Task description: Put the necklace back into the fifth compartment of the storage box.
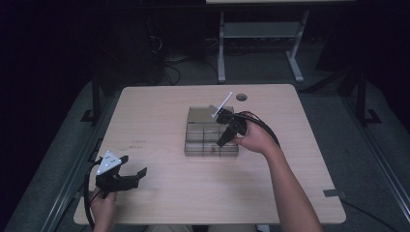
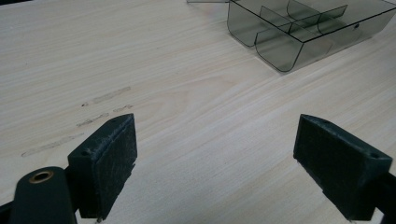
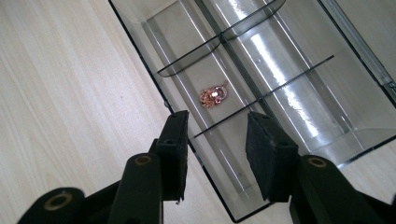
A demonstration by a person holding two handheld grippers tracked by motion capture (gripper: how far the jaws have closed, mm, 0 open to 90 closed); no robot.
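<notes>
A smoky clear organiser box (image 1: 188, 129) with several compartments sits at the table's middle. A small pink-copper trinket (image 3: 213, 95) lies loose in one of its front-row compartments (image 1: 212, 150). My right gripper (image 1: 222, 141) hovers over the box's front part, tilted down, jaws open with nothing between them (image 3: 217, 140); the trinket lies just beyond its fingertips, untouched. My left gripper (image 1: 134, 165) rests low at the table's front left, far from the box, jaws wide open and empty (image 2: 215, 158). The box (image 2: 275, 49) shows at the top right of the left gripper view.
The light wooden table (image 1: 159, 108) has a round cable hole (image 1: 241, 97) behind the box and faint scuff marks (image 2: 100, 100) ahead of the left gripper. A white desk frame (image 1: 261, 34) stands on the dark floor beyond.
</notes>
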